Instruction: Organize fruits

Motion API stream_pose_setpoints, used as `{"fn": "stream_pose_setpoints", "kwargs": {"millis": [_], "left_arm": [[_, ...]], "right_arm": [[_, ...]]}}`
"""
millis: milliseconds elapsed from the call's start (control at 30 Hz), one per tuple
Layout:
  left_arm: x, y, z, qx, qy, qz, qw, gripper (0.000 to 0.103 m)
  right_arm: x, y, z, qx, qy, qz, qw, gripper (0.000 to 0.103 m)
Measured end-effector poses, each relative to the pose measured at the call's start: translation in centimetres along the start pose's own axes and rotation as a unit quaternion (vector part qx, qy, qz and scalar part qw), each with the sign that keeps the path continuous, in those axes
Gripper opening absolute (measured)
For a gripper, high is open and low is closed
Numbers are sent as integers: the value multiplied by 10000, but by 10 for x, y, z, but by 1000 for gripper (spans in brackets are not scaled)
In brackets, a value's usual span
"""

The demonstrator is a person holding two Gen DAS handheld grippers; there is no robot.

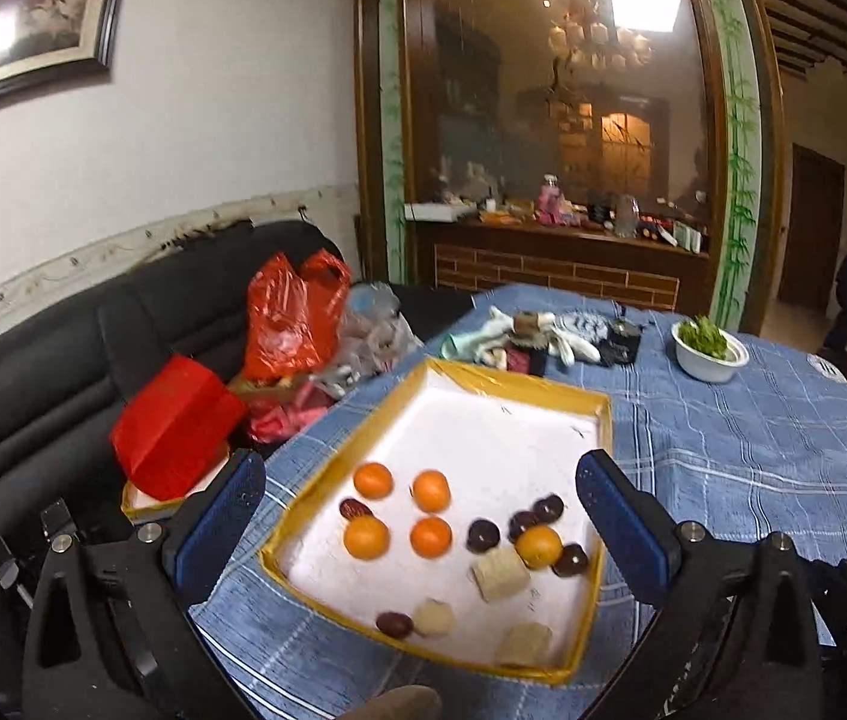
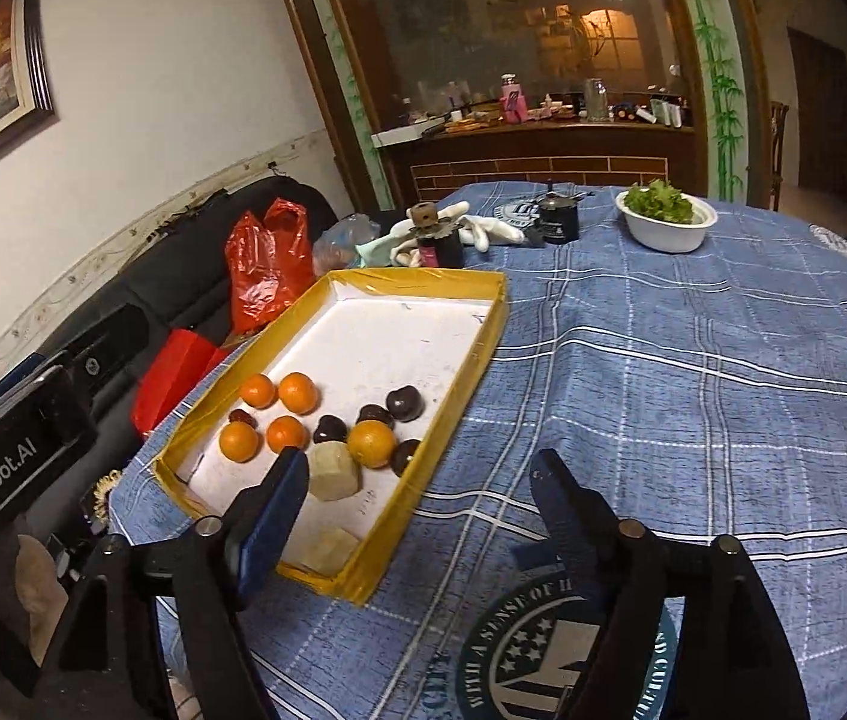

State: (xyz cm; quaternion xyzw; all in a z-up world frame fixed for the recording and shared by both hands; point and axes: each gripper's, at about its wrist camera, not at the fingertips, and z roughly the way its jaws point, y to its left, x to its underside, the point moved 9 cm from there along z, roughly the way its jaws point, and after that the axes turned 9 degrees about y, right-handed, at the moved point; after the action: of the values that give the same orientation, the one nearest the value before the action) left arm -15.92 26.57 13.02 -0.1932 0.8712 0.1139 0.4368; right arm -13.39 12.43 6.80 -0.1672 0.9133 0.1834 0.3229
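Observation:
A yellow-rimmed white tray [image 1: 602, 420] lies on the blue checked tablecloth; it also shows in the right wrist view [image 2: 486, 348]. In it lie several oranges [image 1: 431, 490] [image 2: 297, 393], dark chestnuts [image 1: 483, 534] [image 2: 404, 404], red dates [image 1: 395, 624] and pale beige chunks [image 1: 500, 573] [image 2: 335, 471]. One orange [image 1: 538, 546] [image 2: 371, 443] sits apart among the chestnuts. My left gripper [image 1: 420, 510] is open and empty, hovering above the tray's near half. My right gripper [image 2: 420, 480] is open and empty, above the tray's right rim and the cloth.
A white bowl of greens [image 1: 708, 348] [image 2: 666, 219], gloves and small dark jars [image 2: 558, 219] stand at the table's far side. A black sofa [image 1: 63, 360] with red bags [image 1: 291, 312] is left of the table. A wooden counter stands behind.

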Motion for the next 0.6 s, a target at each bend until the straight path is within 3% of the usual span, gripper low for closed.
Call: {"fn": "stream_pose_setpoints", "kwargs": {"millis": [600], "left_arm": [[16, -2, 30, 100, 521, -12, 9986, 103]], "right_arm": [[6, 2, 17, 195, 143, -177, 9996, 87]]}}
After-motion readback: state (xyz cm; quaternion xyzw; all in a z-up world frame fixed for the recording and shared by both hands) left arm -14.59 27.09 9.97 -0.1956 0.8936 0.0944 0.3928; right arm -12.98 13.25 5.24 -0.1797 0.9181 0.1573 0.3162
